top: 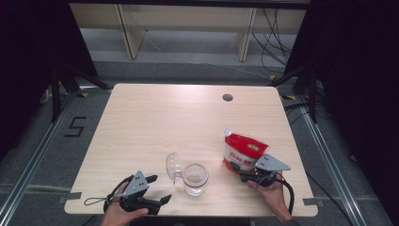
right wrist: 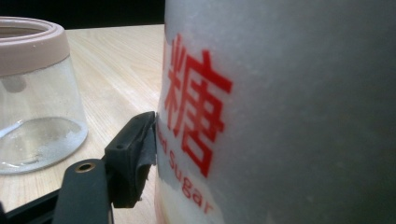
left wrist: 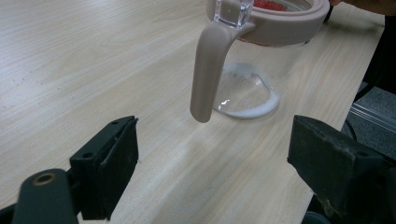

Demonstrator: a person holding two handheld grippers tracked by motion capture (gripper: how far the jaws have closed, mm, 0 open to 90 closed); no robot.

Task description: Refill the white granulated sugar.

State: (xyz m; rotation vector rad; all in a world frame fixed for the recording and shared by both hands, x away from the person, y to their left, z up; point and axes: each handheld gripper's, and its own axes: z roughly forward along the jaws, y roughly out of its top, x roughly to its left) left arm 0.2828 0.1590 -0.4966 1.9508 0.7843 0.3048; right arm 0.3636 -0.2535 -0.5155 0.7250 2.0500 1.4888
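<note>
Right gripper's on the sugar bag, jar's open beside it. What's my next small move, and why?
Probably lift the sugar bag and tilt its spout toward the glass jar. The right gripper has a jaw pressed against the bag, the lid is swung open, and little sugar lies at the jar's bottom. The left gripper sits open, free to steady the jar.

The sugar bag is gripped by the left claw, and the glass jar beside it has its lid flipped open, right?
Not quite: the right claw grips the sugar bag, as the high view shows. The left claw is open, holding nothing. The glass jar beside the bag does have its lid flipped open.
</note>
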